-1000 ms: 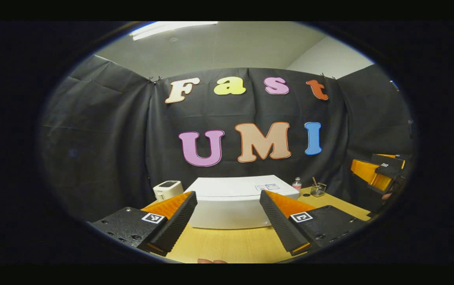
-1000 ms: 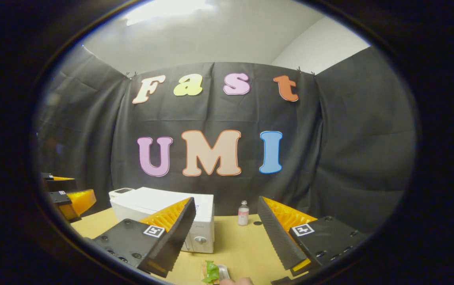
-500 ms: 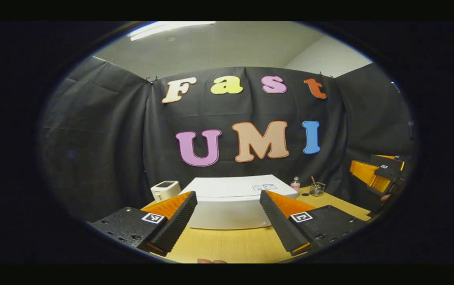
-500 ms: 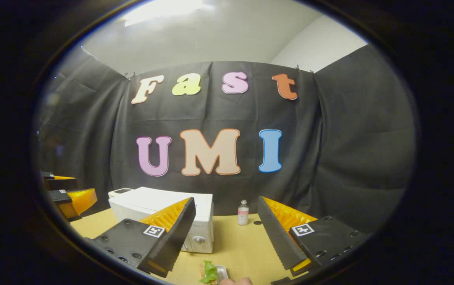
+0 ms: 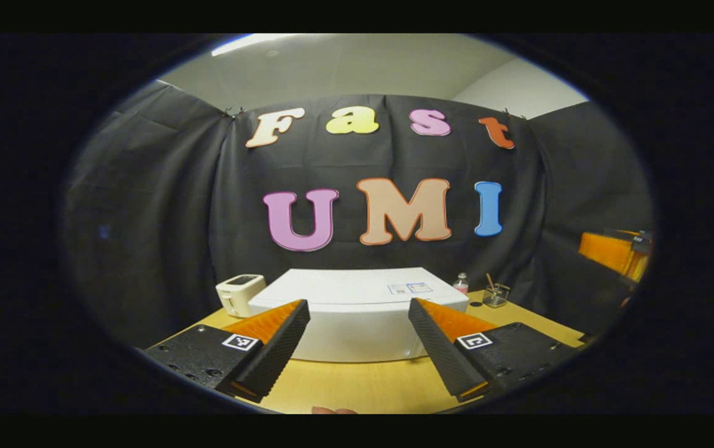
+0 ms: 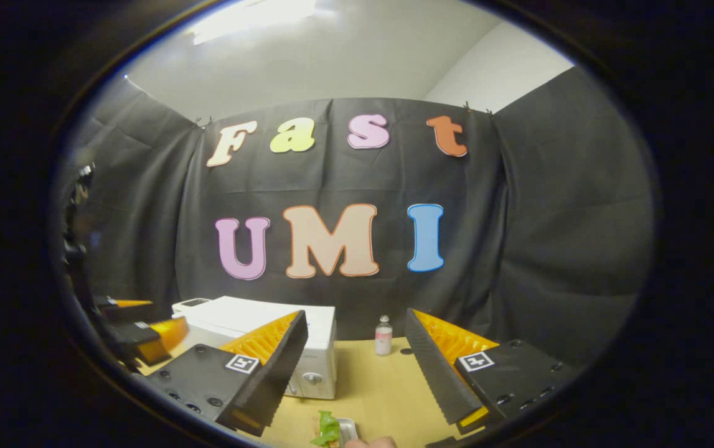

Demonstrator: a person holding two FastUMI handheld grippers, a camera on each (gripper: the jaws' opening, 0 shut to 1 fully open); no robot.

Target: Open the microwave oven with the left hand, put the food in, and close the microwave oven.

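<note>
A white microwave oven (image 5: 357, 314) stands on the wooden table (image 5: 363, 389), door shut, straight ahead in the left gripper view. My left gripper (image 5: 360, 348) is open, a short way in front of it and a little above table height, nothing between its fingers. In the right gripper view the microwave oven (image 6: 257, 323) sits at the left, its knob facing me. My right gripper (image 6: 353, 367) is open over the table (image 6: 369, 386). Below it lies the food (image 6: 330, 429), a green leafy item on a small tray. The left gripper (image 6: 145, 333) shows at the far left.
A small white toaster (image 5: 238, 294) stands left of the microwave. A small bottle (image 6: 383, 336) and a glass holder with sticks (image 5: 495, 295) stand at the back right of the table. Black cloth walls close in the booth. The right gripper (image 5: 612, 252) shows at the far right edge.
My left gripper has moved forward and to the right, nearer the microwave, which looks larger now. The right gripper has stayed nearly still.
</note>
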